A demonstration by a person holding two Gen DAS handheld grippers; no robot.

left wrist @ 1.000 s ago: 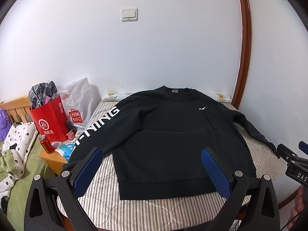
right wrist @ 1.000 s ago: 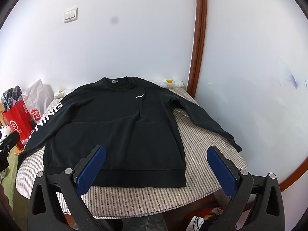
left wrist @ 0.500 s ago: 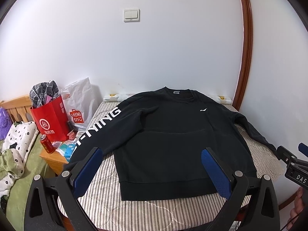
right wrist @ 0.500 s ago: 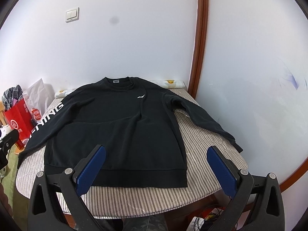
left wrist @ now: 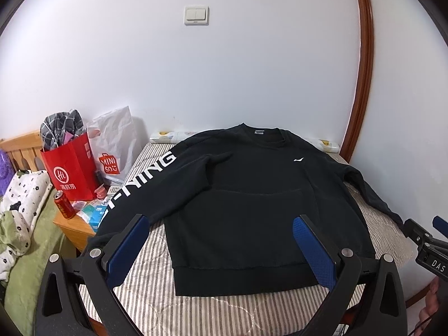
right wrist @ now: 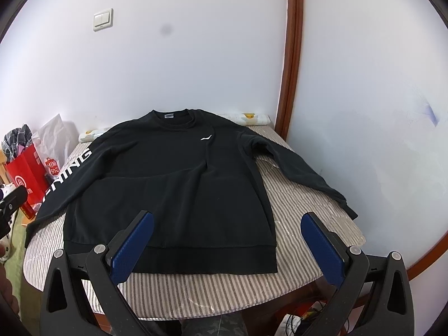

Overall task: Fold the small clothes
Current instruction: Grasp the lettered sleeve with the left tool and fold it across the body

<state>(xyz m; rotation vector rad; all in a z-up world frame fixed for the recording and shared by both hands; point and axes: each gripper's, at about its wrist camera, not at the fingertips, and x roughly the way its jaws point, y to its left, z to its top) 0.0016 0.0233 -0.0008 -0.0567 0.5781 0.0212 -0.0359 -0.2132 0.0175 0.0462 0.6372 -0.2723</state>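
Observation:
A black sweatshirt (left wrist: 252, 196) (right wrist: 173, 184) lies flat, front up, on a striped table cover (left wrist: 145, 302) (right wrist: 302, 224), collar toward the wall and both sleeves spread outward. White lettering runs down the left sleeve (left wrist: 142, 176) (right wrist: 67, 170); the right sleeve (right wrist: 296, 168) reaches the table's right edge. My left gripper (left wrist: 219, 222) hovers open above and before the hem, nothing between its blue pads. My right gripper (right wrist: 228, 218) is also open, held back over the hem's right part. The right gripper's body (left wrist: 428, 249) shows at the left wrist view's right edge.
A red paper bag (left wrist: 70, 168) and a white plastic bag (left wrist: 114, 151) stand on a wooden nightstand (left wrist: 72, 229) left of the table, with a red can (left wrist: 63, 204) and small packets. A bed with green and spotted bedding (left wrist: 16, 224) lies further left. White walls close the back and right.
Both views have crept slightly lower and nearer to the sweatshirt; the garment lies as before and both grippers stay open.

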